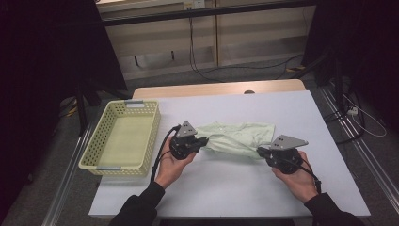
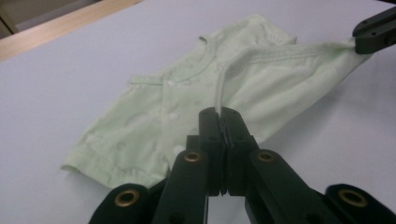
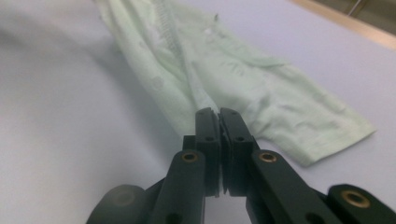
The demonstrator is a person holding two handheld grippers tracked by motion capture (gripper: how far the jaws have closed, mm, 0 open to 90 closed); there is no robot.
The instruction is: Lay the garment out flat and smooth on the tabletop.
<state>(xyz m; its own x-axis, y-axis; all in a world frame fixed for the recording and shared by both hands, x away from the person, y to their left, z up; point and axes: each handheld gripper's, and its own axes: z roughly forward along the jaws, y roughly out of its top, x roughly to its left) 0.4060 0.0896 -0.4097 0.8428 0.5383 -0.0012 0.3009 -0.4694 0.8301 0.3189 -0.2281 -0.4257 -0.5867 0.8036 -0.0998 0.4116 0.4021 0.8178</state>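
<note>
Each hand-held claw, the left claw (image 1: 203, 141) and the right claw (image 1: 261, 151), has a round black body carrying a grey 3-cornered plate on top and a trailing black cable. Its 2 flat black jaws hang on black link arms with brass-coloured pivot bushings. The person wears dark long sleeves.

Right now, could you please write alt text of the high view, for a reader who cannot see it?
A person pinches a pale green garment at both ends, with the left hand-held gripper and the right hand-held gripper both shut on the cloth, over a white table. A yellow perforated basket stands on the table's left side.
</note>
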